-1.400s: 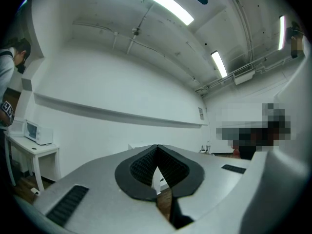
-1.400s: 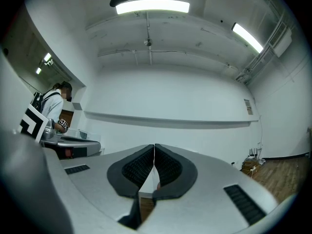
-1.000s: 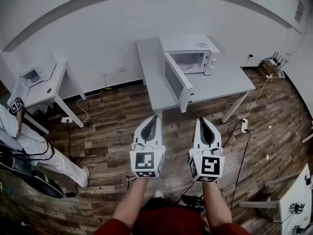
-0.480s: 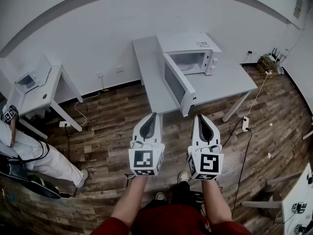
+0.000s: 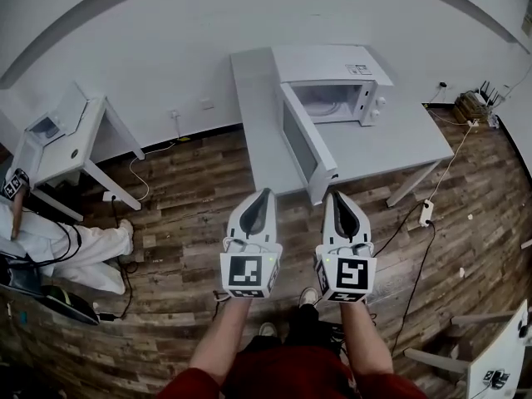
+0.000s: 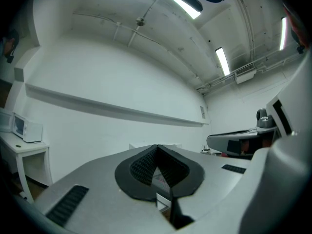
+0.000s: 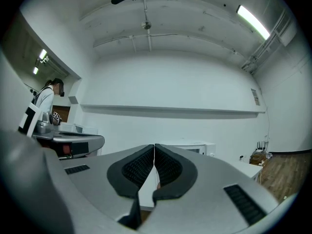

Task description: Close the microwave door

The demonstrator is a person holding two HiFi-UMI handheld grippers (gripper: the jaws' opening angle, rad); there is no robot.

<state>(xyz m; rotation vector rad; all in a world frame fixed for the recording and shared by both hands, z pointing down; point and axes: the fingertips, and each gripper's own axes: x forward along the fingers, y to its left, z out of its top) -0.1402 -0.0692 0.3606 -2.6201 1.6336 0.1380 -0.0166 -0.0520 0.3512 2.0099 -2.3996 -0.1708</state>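
Grippers number two, left gripper and right gripper, held side by side over the wooden floor. Both pairs of jaws are pressed together with nothing between them. One white microwave sits at the back of the larger of two tables, a grey table set against the wall. Its single door stands swung wide on the left-hand hinge. A dark window panel fills most of the door, and the pale cavity behind it gapes open. The door's free end juts past the table's front edge, near the right gripper's tips but not touching them. A smaller white table stands well off to the left, carrying a small white appliance. One person in white clothes is beside it. Bare boards lie between the two tables. A power strip and its cable lie on the floor to the right.
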